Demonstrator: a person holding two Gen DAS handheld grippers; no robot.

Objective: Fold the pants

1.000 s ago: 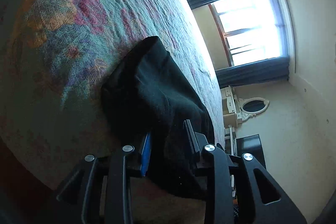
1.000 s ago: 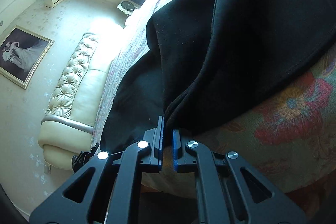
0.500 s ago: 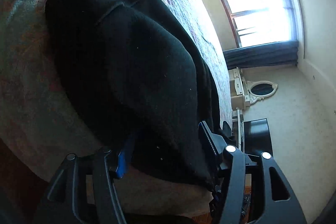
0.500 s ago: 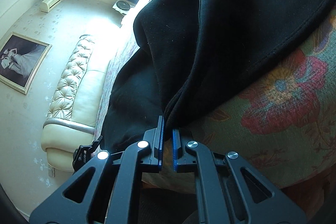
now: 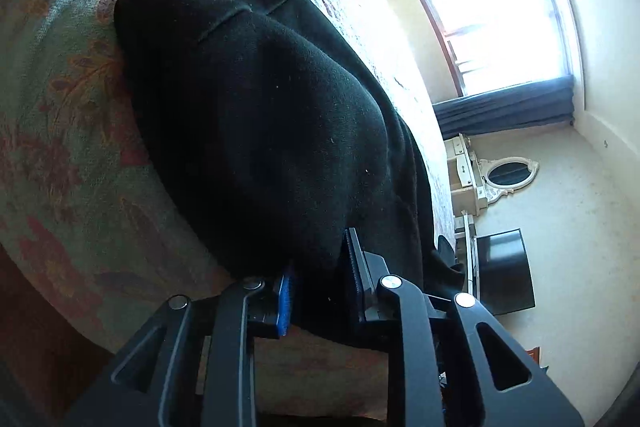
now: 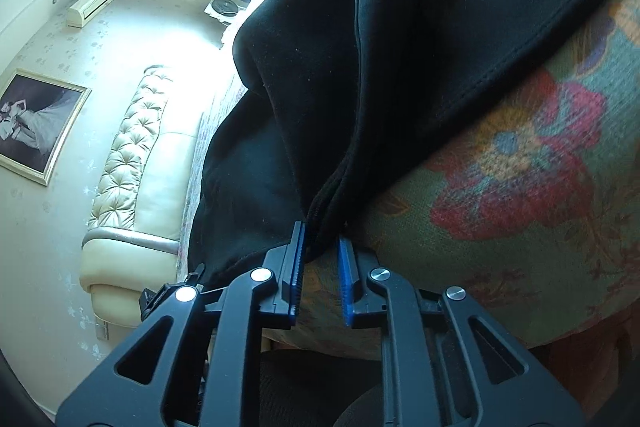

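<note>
You are looking at black pants (image 5: 256, 131) of a soft, slightly fuzzy knit, lying bunched in a rounded heap on the flowered bedspread (image 5: 60, 155), near the bed's edge. In the left wrist view a stitched hem band crosses the far end of the heap, and the nearest fold hangs down over the bed's edge. In the right wrist view the pants (image 6: 360, 75) lie doubled over themselves, several layers stacked, with a seamed edge running diagonally across the red and green flower print (image 6: 532, 163). The layered edges gather to a narrow point at the bottom of the pile.
</note>
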